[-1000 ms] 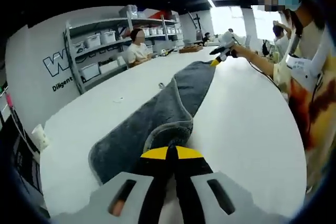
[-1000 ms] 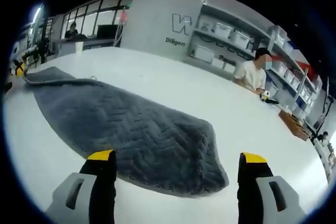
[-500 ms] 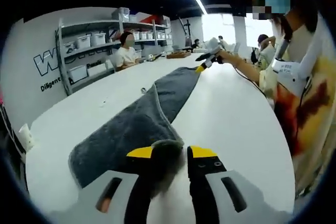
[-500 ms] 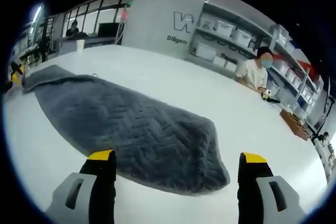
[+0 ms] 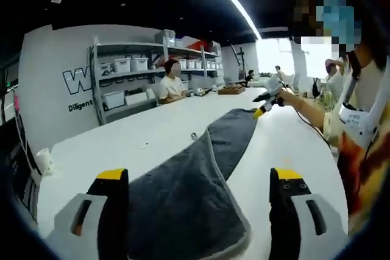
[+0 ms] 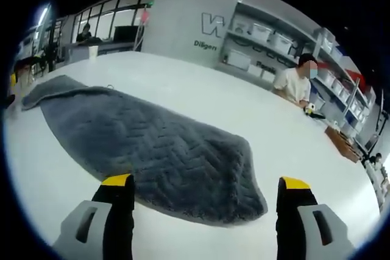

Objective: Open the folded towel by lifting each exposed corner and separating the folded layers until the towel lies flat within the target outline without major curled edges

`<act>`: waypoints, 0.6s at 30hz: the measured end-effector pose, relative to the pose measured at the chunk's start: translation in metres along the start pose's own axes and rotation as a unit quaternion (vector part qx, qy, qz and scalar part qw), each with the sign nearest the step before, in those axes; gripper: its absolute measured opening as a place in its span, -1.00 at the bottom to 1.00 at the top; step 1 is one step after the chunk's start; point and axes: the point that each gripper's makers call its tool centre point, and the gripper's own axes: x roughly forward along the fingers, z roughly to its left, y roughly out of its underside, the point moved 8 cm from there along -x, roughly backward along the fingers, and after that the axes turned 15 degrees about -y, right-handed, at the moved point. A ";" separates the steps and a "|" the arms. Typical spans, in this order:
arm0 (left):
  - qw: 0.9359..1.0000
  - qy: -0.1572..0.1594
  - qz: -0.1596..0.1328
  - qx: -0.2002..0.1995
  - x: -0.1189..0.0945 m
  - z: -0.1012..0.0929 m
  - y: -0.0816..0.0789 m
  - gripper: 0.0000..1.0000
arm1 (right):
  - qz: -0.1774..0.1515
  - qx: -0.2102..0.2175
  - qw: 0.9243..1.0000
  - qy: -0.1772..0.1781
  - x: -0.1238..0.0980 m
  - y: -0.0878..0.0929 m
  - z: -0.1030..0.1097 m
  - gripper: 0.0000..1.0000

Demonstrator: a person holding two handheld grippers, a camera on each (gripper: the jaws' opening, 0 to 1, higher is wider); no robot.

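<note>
Left gripper view: the towel [image 5: 183, 205] lies on the tabletop [image 5: 152, 138], its raised corner between the spread left claw [image 5: 195, 178]; right claw [image 6: 207, 181] gapes empty beside the towel's far end; flattening is judged next

Left tool [image 5: 198, 178] and right tool [image 6: 207, 186], both jaws wide apart.

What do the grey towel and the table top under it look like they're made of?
The towel looks like thick plush microfibre or terry: a deep matte grey pile pressed in a herringbone pattern, with a paler bound hem showing in the left gripper view. The table looks like smooth white laminate or painted board with a faint sheen; which one I cannot tell.
</note>
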 end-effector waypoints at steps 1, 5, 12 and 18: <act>1.000 -0.010 -0.009 -0.015 0.004 0.003 -0.002 1.00 | 0.000 0.000 1.000 0.000 0.000 0.000 0.000 0.95; 0.998 -0.054 -0.019 -0.039 0.012 0.017 -0.002 0.99 | 0.000 -0.002 1.000 0.000 0.000 0.000 0.001 0.94; 0.994 -0.069 -0.019 -0.084 0.035 0.032 0.011 0.99 | -0.004 -0.011 1.000 -0.008 0.002 -0.002 0.006 0.90; 0.993 -0.081 0.028 -0.077 0.038 0.031 0.030 0.99 | -0.017 -0.033 0.999 -0.028 0.008 -0.011 0.016 0.89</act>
